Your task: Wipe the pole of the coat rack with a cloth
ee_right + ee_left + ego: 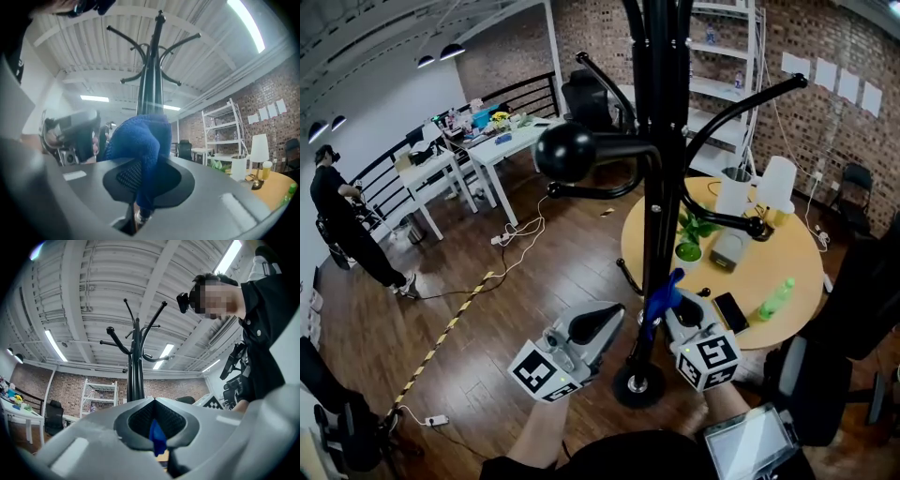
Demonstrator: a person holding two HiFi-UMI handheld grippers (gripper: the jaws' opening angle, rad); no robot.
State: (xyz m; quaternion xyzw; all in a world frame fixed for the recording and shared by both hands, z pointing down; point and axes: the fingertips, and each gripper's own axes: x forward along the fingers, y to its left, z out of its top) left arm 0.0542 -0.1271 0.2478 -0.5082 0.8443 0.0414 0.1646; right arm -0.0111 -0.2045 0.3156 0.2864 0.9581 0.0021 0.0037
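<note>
Two closed tools share the blue cloth (662,292) low against the coat rack's black pole (656,187), beside the round counter (773,267): the right tool (671,307) grips its bunched bulk, the left tool (612,317) pinches a small corner.

Head view looks down, gripper views up, at the pole (654,187).

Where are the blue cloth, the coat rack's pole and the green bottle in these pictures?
blue cloth (140,140): right gripper view, its bunched middle.
coat rack pole (661,211): head view, halfway up the shaft.
green bottle (776,300): head view, its body.
</note>
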